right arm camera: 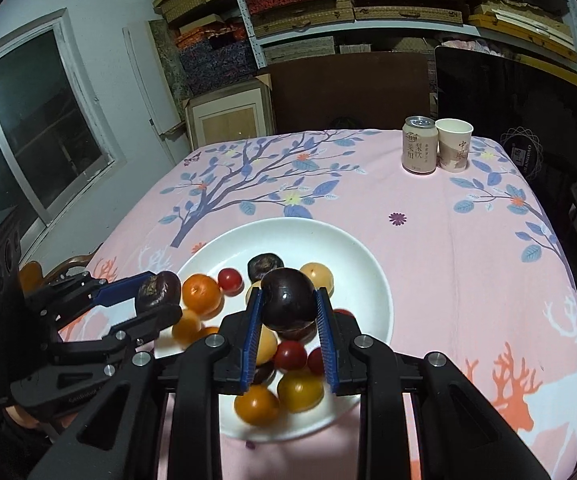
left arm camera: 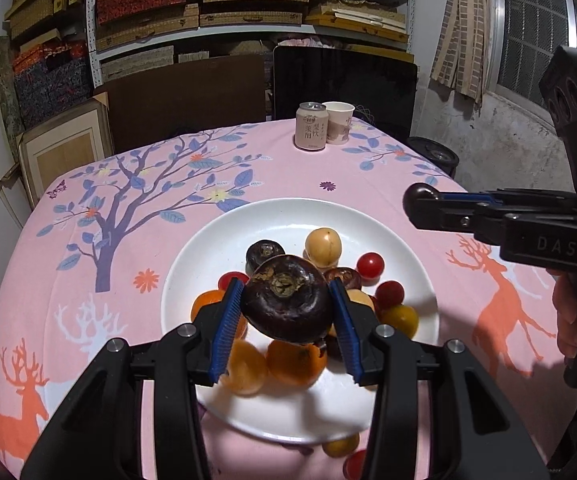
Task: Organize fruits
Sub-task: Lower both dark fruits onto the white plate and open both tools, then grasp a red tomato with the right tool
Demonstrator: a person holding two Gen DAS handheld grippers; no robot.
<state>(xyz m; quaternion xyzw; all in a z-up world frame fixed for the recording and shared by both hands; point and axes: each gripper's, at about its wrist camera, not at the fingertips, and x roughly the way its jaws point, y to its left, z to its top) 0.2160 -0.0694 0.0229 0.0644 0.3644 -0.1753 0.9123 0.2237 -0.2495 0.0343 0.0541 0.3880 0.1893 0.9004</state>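
Observation:
A white plate (left arm camera: 288, 216) on the pink tablecloth holds several small fruits: red cherry tomatoes (left arm camera: 370, 265), orange ones (left arm camera: 294, 362), pale yellow ones (left arm camera: 323, 246) and dark water chestnuts (left arm camera: 264, 254). My left gripper (left arm camera: 288, 312) is shut on a dark water chestnut (left arm camera: 288, 302) and holds it above the plate. My right gripper (right arm camera: 288, 312) is shut on another dark water chestnut (right arm camera: 288, 300), also above the plate (right arm camera: 360, 264). Each gripper shows in the other's view: the right one (left arm camera: 424, 204) from the left wrist, the left one (right arm camera: 156, 300) from the right wrist.
A drink can (left arm camera: 310, 126) and a paper cup (left arm camera: 338, 122) stand at the table's far edge. Two loose fruits (left arm camera: 340, 446) lie on the cloth near the plate's front edge. Dark chair backs (left arm camera: 344, 88) and shelves of boxes stand behind the table.

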